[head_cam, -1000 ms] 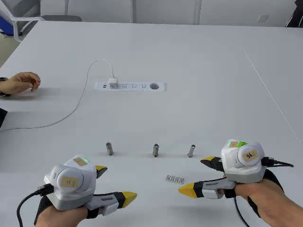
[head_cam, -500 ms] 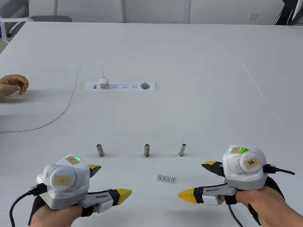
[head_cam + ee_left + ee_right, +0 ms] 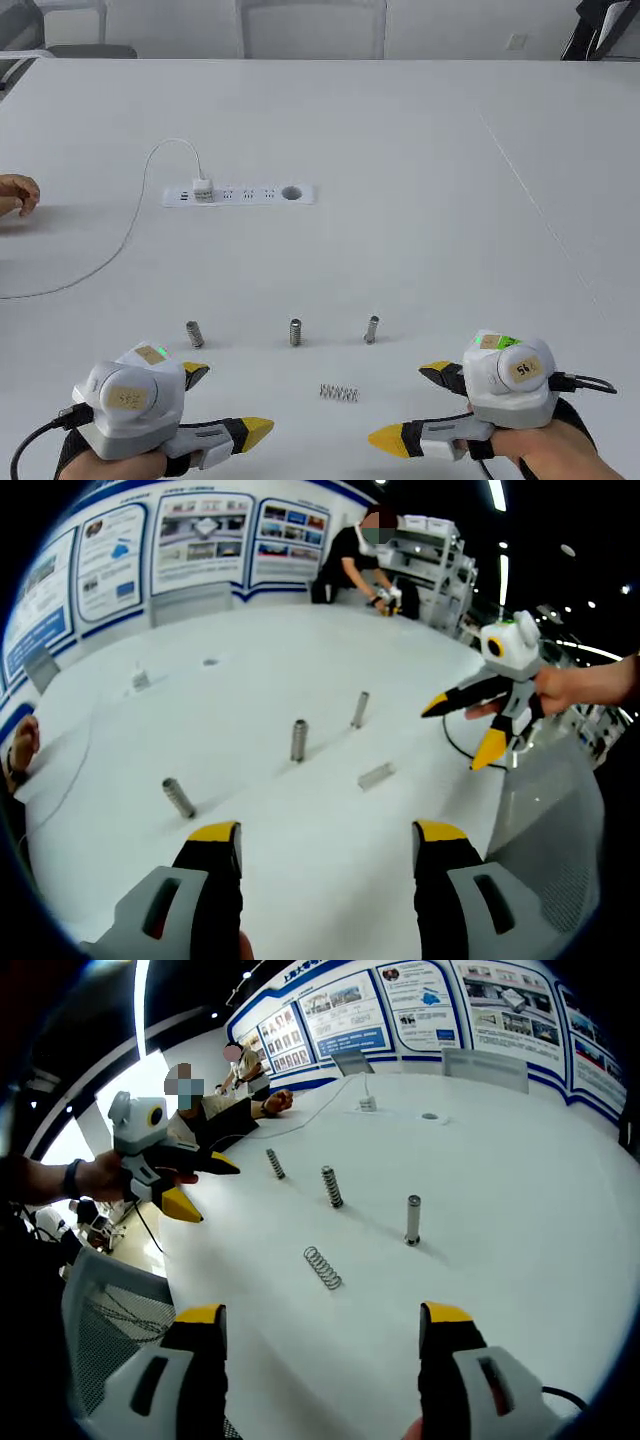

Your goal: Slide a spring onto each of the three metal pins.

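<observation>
White table (image 3: 420, 200): mostly bare, the work stuff is all set near the front edge.
Left pin (image 3: 195, 334): first of three stood upright in a row across the table; a spring is already wound around it.
Middle pin (image 3: 295, 332): same deal, a spring is seated on it.
Right pin (image 3: 371, 329): bare, a smooth metal shaft can be made out in the right gripper view.
Loose spring (image 3: 339, 392): laid flat on the table, just in front of the gap between the middle and right pins, touched by nothing.
Left gripper (image 3: 225, 402): held low at the near left, jaws spread wide, nothing gripped.
Right gripper (image 3: 410, 404): held low at the near right, jaws spread wide too, nothing caught between them; the loose spring is found off to its left, clear of the yellow tips.
Power strip (image 3: 240, 194): laid further back, with a white plug (image 3: 203, 190) stuck in and a cable (image 3: 130, 225) trailed off to the left.
Hand (image 3: 15, 193): somebody else's, rested on the table at the far left edge.
</observation>
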Demonstrator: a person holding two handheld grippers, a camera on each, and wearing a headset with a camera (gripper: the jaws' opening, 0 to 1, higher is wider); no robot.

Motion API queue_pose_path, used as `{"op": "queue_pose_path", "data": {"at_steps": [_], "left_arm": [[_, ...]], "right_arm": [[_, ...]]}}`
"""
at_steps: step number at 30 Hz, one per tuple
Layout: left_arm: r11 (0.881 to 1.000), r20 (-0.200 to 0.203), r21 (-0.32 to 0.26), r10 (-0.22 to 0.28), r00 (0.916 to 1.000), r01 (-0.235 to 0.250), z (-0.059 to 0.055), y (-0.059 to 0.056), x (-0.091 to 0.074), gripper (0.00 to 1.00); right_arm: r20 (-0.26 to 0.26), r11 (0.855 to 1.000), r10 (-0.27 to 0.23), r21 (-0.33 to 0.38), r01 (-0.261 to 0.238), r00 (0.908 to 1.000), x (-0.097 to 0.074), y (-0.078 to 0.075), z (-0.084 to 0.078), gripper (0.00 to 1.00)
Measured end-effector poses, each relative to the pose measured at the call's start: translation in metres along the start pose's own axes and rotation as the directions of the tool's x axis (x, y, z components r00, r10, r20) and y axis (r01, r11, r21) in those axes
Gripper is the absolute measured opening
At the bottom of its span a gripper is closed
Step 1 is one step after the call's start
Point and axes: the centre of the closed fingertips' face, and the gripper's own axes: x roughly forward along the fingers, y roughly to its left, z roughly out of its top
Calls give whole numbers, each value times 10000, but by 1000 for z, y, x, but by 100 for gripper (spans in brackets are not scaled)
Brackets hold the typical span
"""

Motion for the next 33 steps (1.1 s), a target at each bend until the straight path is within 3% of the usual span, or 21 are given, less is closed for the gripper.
{"op": "queue_pose_path", "data": {"at_steps": [12,24,33], "left_arm": [[9987,-166,385,-341,9993,347,8,-15,15,70],[9916,-577,957,-812,9950,865,7,-30,30,69],[9671,-1175,2016,-1333,9841,1550,11,-46,48,69]], "right_arm": [[-21,10000,80,-42,-80,10000,-7,-2,-5,81],[-62,9998,211,67,-210,9998,-14,-1,-12,81],[-69,9997,246,22,-246,9997,-19,-2,-16,81]]}}
